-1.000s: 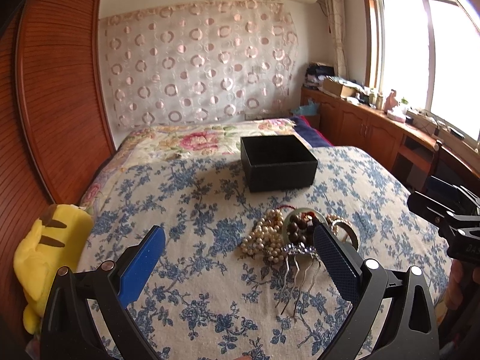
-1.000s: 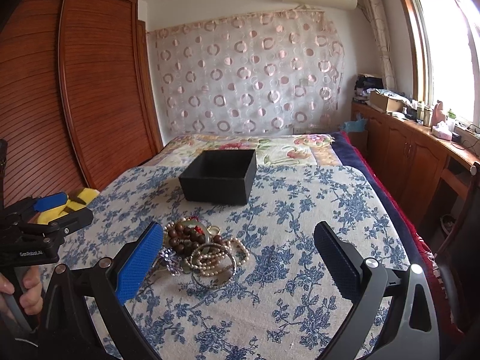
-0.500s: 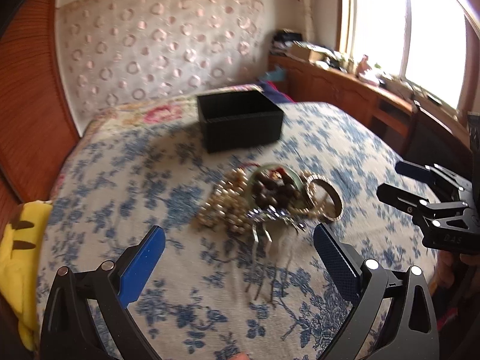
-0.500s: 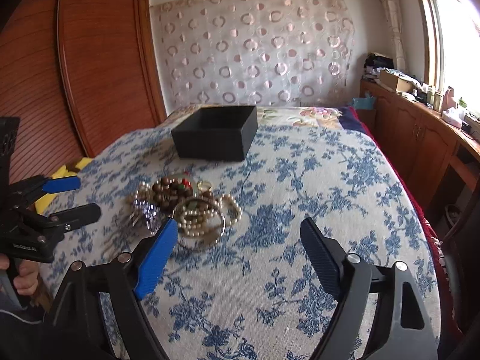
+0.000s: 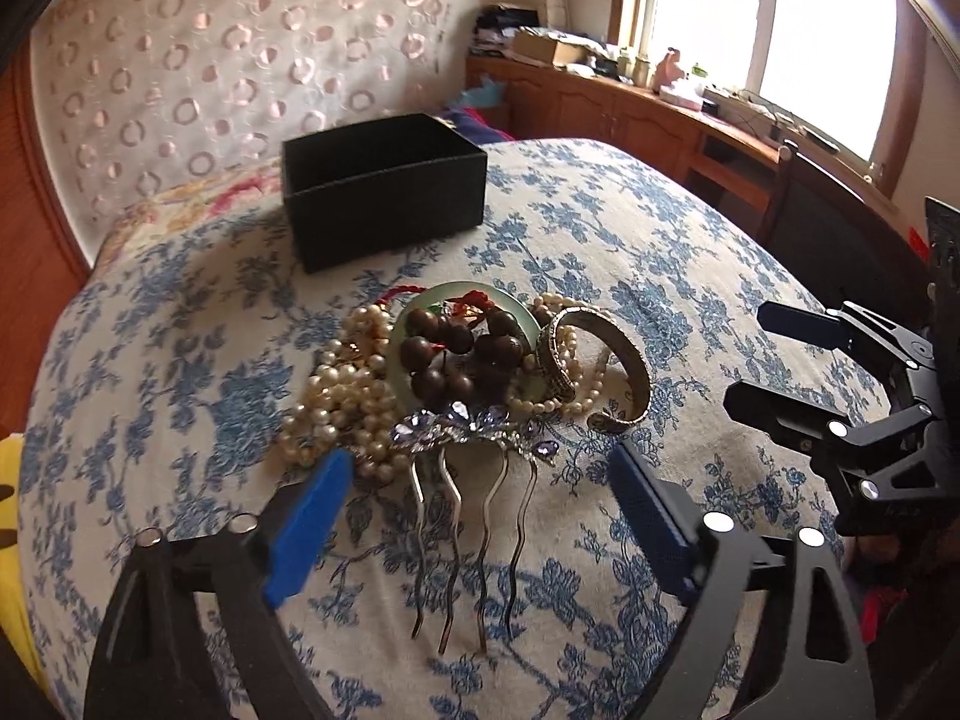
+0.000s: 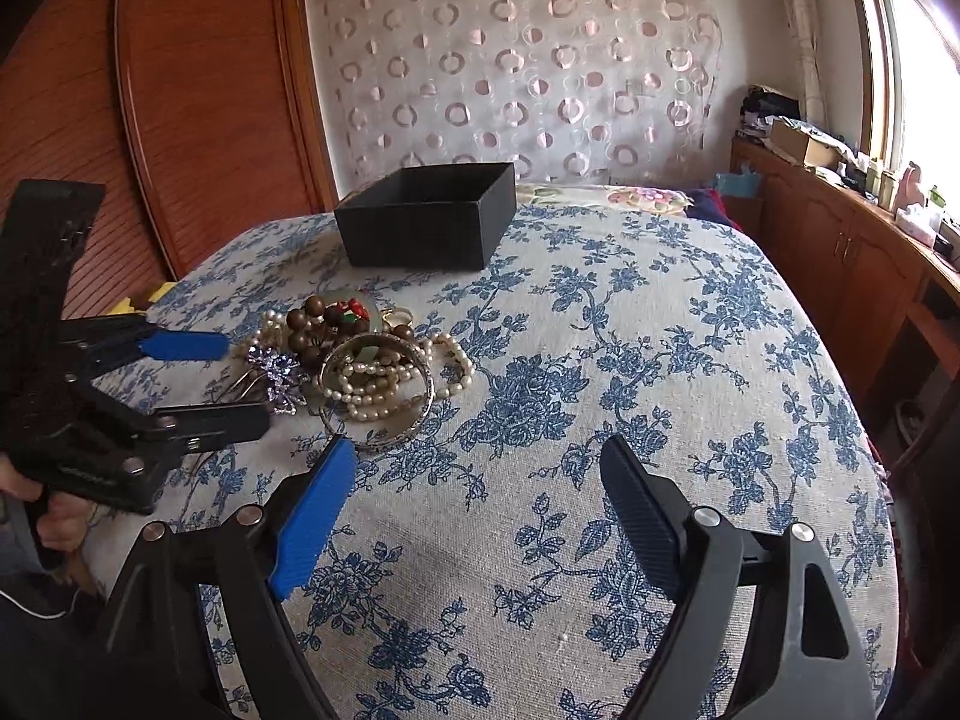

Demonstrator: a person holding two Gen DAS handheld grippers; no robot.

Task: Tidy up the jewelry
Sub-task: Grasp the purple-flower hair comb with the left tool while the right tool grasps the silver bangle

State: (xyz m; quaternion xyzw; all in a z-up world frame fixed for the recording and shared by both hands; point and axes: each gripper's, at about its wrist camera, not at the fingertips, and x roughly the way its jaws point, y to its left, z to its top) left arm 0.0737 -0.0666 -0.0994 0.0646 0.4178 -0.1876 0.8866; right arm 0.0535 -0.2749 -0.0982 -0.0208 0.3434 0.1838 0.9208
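Note:
A pile of jewelry lies on the blue-flowered bedspread (image 5: 630, 276): a silver hair comb (image 5: 474, 480) with purple stones, brown wooden beads (image 5: 456, 354) on a pale green disc, pearl strands (image 5: 342, 396) and a metal bangle (image 5: 624, 360). An open black box (image 5: 384, 192) stands behind the pile. My left gripper (image 5: 480, 480) is open, its jaws on either side of the comb's prongs, just above them. My right gripper (image 6: 474, 468) is open and empty, to the right of the pile (image 6: 360, 360); it also shows in the left wrist view (image 5: 780, 360).
A yellow plush toy (image 5: 12, 480) lies at the bed's left edge by the wooden wardrobe (image 6: 180, 90). A wooden cabinet (image 6: 840, 252) with clutter runs under the window on the right. A patterned curtain (image 6: 510, 60) hangs behind the bed.
Both grippers have moved forward and down toward the jewelry pile. The left one now straddles the comb. The right one has come closer to the bangle. Both stay open.

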